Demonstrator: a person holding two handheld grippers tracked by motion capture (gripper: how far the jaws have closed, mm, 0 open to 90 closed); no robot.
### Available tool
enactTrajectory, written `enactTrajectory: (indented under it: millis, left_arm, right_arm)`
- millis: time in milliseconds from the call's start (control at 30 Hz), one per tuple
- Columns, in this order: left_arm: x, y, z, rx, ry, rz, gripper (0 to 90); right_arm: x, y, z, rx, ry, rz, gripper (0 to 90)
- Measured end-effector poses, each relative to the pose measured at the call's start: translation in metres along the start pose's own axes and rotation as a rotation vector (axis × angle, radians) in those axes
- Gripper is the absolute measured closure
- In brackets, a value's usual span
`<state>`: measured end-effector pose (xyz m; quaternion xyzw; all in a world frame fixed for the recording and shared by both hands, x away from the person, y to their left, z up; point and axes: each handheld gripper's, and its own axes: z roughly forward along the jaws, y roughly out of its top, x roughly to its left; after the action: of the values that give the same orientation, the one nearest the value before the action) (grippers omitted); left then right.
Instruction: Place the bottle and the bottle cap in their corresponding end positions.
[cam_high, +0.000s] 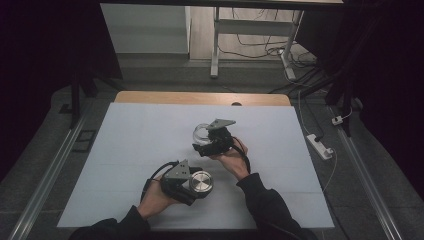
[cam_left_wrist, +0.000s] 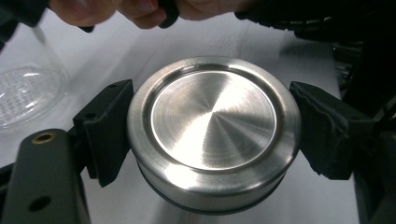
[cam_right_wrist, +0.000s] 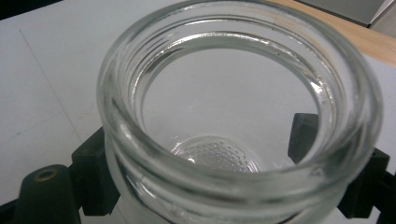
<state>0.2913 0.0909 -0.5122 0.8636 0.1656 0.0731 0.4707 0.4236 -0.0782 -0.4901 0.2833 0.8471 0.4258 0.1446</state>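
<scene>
Left gripper (cam_high: 196, 184) clamped on steel lid (cam_high: 201, 182), one jaw on each side of its rim, flat top facing the camera in left gripper view (cam_left_wrist: 213, 130). Right gripper (cam_high: 206, 141) clamped on glass jar (cam_high: 201, 133), jaws pressing both sides below the rim, mouth open, dimpled bottom visible through it (cam_right_wrist: 212, 151). Jar over the middle of the white counter (cam_high: 140, 150). Lid near the jar, on its near side, apart from it, closer to the counter's front edge. Hands (cam_high: 231, 156) gripping both tools from the near side of the jar.
</scene>
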Motion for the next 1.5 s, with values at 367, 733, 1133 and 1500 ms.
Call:
enactTrajectory:
  millis: [367,733,1133,1500]
  left_arm:
    - [0.006,-0.006,0.021,0.037,0.020,-0.008,19.4]
    - [0.017,-0.011,0.033,0.096,0.051,-0.047,19.3]
    - [0.014,-0.008,0.040,0.196,0.085,-0.018,19.2]
    - [0.015,-0.008,0.043,0.234,0.090,-0.030,18.6]
  right_arm:
    - [-0.007,-0.001,0.014,0.015,-0.025,0.010,14.6]
    - [-0.014,-0.005,0.022,0.033,-0.053,0.009,14.6]
    - [-0.016,-0.008,0.026,0.027,-0.061,-0.003,14.5]
    - [-0.015,-0.007,0.026,0.057,-0.067,0.013,14.0]
